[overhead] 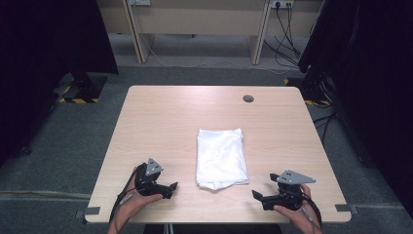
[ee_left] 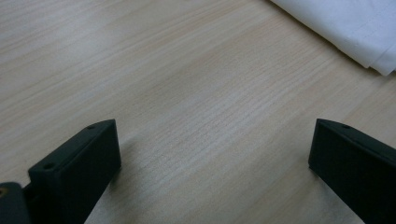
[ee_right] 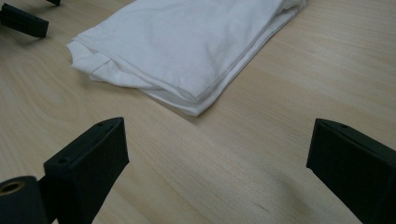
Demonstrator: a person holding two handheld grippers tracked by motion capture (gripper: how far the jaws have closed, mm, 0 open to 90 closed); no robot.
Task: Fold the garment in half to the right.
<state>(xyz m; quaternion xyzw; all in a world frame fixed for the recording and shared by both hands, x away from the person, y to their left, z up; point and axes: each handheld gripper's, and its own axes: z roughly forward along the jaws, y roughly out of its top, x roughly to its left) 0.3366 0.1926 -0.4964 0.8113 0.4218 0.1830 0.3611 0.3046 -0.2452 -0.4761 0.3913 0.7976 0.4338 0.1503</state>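
One folded white cloth (overhead: pixel 221 157) on the table (overhead: pixel 160 117), between two wide-spread tongs, left (overhead: pixel 171 187) and right (overhead: pixel 257 195).

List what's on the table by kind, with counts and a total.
Folded white cloth: 1
Grippers: 2, left gripper and right gripper, both open and clear of the cloth
Round grommet in the table: 1
Total: 4
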